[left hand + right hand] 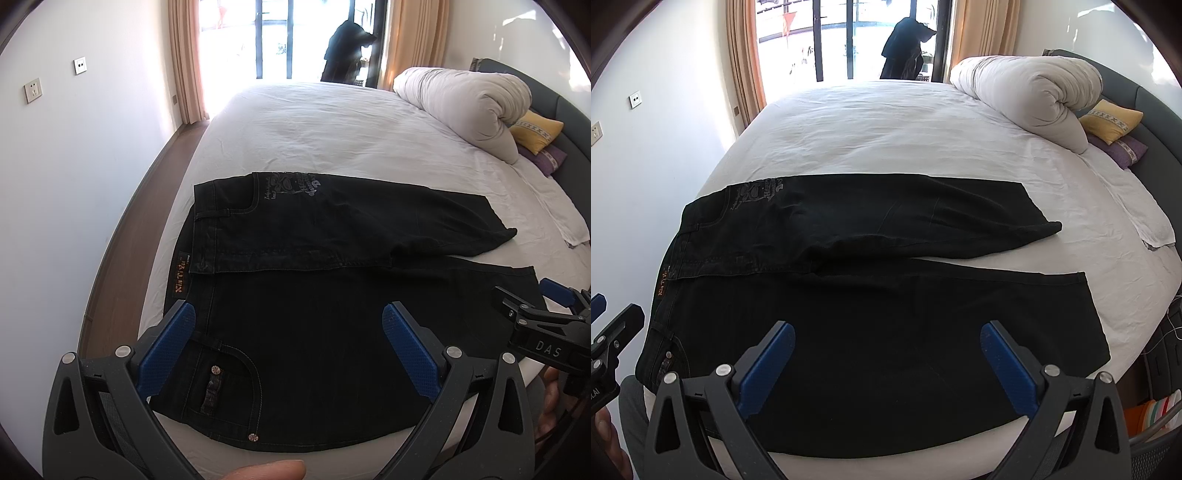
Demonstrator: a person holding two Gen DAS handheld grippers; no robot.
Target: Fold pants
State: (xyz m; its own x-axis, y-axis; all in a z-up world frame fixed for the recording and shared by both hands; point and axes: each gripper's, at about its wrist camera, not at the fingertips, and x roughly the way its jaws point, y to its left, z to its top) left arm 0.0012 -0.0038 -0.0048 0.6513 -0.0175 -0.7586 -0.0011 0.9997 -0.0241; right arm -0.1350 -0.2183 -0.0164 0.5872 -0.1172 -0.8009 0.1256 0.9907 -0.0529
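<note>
Black pants [295, 295] are spread across the near part of a white-sheeted bed [314, 125], waistband at the left, legs running right. The left gripper [288, 343] is held above the near waist area, its blue pads [168, 347] spread wide with nothing grasped. The right gripper [886, 365] is held above the near leg, jaws likewise released. A rolled duvet [1027, 96] is seen far right.
</note>
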